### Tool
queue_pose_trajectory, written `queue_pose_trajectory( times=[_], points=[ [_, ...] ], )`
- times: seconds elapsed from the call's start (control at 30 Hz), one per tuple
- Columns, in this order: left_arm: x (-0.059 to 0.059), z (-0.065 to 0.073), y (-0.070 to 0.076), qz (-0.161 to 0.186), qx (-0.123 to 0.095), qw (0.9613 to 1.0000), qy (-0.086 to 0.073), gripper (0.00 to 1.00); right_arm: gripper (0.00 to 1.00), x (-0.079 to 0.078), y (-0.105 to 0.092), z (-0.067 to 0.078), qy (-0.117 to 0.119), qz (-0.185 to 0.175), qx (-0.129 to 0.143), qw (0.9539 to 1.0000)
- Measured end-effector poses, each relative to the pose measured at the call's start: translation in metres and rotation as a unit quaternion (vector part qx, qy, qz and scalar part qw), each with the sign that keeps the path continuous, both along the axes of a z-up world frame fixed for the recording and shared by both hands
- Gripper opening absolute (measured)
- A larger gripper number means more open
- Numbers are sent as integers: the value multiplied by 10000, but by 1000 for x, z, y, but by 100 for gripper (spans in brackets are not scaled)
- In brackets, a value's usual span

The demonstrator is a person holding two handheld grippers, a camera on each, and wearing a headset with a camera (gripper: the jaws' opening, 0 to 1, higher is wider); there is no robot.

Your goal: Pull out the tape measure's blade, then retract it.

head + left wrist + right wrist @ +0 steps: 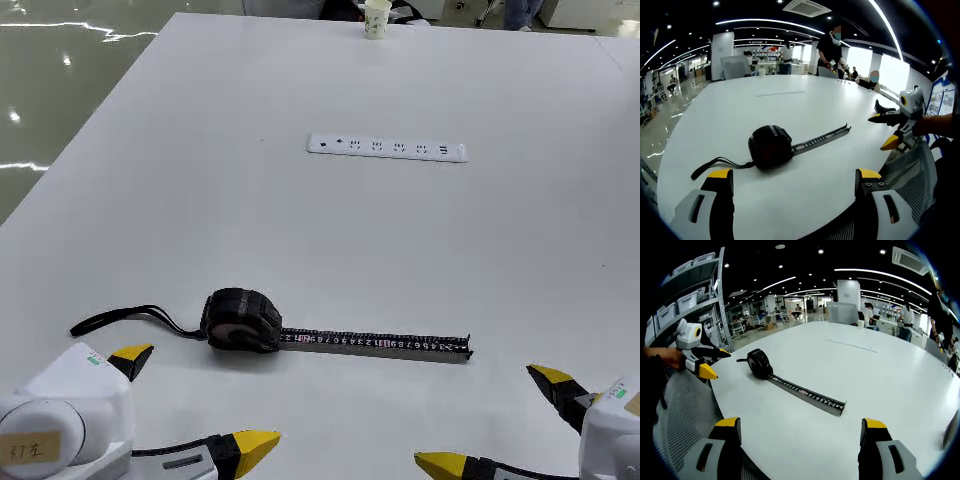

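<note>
A black tape measure [242, 320] lies on the white table [330, 230], its wrist strap [120, 320] trailing left. Its blade [378, 345] is pulled out to the right and lies flat, the end hook [468, 350] on the table. The same case [771, 146] and blade [821, 138] appear in the left gripper view, and the case [760, 363] and blade [807, 393] in the right gripper view. My left gripper [195, 400] is open, near the front edge, below the case. My right gripper [490, 418] is open too, below the blade's tip. Neither touches the tape.
A white power strip [387, 147] lies across the table's middle, far behind the tape. A paper cup [377, 18] stands at the far edge. People stand and sit beyond the table. Shelving with bins [687, 285] is off to one side.
</note>
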State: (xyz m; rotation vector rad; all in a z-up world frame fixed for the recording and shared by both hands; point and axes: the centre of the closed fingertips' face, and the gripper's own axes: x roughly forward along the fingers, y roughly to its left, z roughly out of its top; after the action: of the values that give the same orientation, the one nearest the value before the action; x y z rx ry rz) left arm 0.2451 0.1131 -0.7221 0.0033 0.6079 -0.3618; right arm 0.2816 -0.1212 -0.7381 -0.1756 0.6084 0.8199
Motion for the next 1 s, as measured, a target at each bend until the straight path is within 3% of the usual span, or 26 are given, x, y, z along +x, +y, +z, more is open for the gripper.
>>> queue_pose_trajectory(
  times=[1.0],
  points=[
    [2, 1, -1, 155, 30, 9999, 39, 99, 99, -3, 6, -1, 55, 41, 59, 10000]
  ],
)
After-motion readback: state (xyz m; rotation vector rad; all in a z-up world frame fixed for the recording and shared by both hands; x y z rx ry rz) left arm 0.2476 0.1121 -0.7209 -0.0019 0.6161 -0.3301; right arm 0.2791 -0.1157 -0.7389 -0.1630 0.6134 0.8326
